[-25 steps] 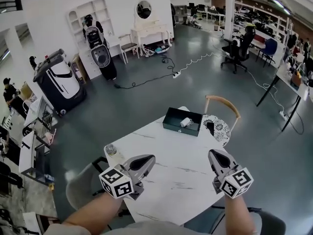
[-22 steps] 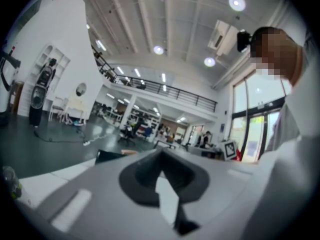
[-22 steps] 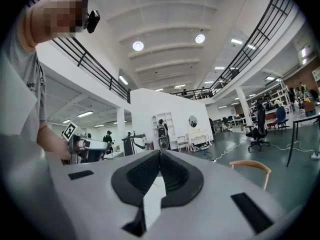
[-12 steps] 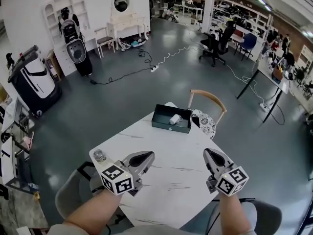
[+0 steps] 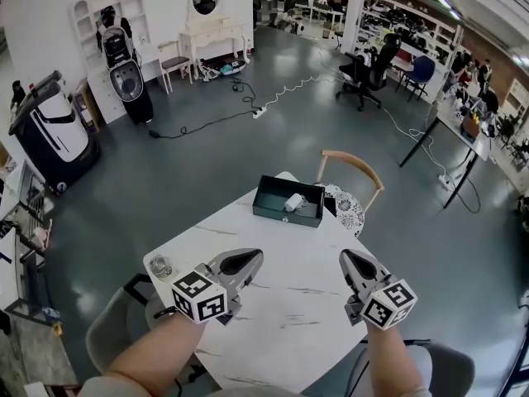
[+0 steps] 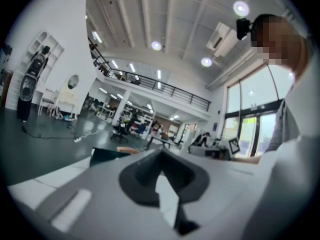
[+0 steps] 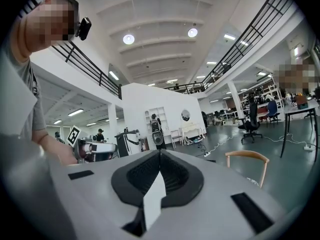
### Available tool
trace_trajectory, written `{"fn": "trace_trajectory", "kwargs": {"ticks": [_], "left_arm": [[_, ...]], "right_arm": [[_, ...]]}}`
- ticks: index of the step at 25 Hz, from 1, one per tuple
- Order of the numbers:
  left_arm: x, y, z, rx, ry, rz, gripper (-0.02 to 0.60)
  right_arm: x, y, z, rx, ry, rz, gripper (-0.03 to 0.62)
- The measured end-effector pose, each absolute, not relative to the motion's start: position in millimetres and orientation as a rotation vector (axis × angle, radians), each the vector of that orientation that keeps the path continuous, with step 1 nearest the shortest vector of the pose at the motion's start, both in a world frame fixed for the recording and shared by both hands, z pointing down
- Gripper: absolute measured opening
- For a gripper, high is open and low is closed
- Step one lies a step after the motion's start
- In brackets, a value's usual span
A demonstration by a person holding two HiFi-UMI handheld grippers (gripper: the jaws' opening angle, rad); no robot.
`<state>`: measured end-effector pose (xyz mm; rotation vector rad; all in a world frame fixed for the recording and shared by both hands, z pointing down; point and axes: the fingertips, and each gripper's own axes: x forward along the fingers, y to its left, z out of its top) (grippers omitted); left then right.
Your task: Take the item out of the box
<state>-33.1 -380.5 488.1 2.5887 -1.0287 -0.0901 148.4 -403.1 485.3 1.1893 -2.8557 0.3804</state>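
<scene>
Holding everything, table (image 5: 285,308): white with thin dark veins, filling the lower centre of the head view.
Chair (image 5: 351,154): curved wooden back, just right of centre, tucked at the table's far edge beside the box.
Box (image 5: 266,208): black, shallow, open-topped, sitting at the table's far edge at mid-frame, well apart from both grippers.
Left gripper (image 5: 248,260): lower left of centre, over the table's near part, jaws pressed together with nothing between them.
Right gripper (image 5: 350,258): lower right of centre, level with the other one, jaws likewise together and empty (its own view shows the tips meeting).
Glass jar (image 5: 160,265): small, clear, at the table's left edge, near the left gripper.
Item (image 5: 293,202): small, white, lying inside the box towards its right half.
</scene>
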Motion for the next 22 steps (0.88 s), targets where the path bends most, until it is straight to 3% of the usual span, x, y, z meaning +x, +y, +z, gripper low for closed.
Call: {"fn": "trace_trajectory", "kwargs": {"ticks": [22], "left_arm": [[9, -499, 544, 2.54, -1.038, 0.095, 0.007]], "right_arm": [[139, -472, 522, 1.154, -2.864, 0.376, 0.008]]}}
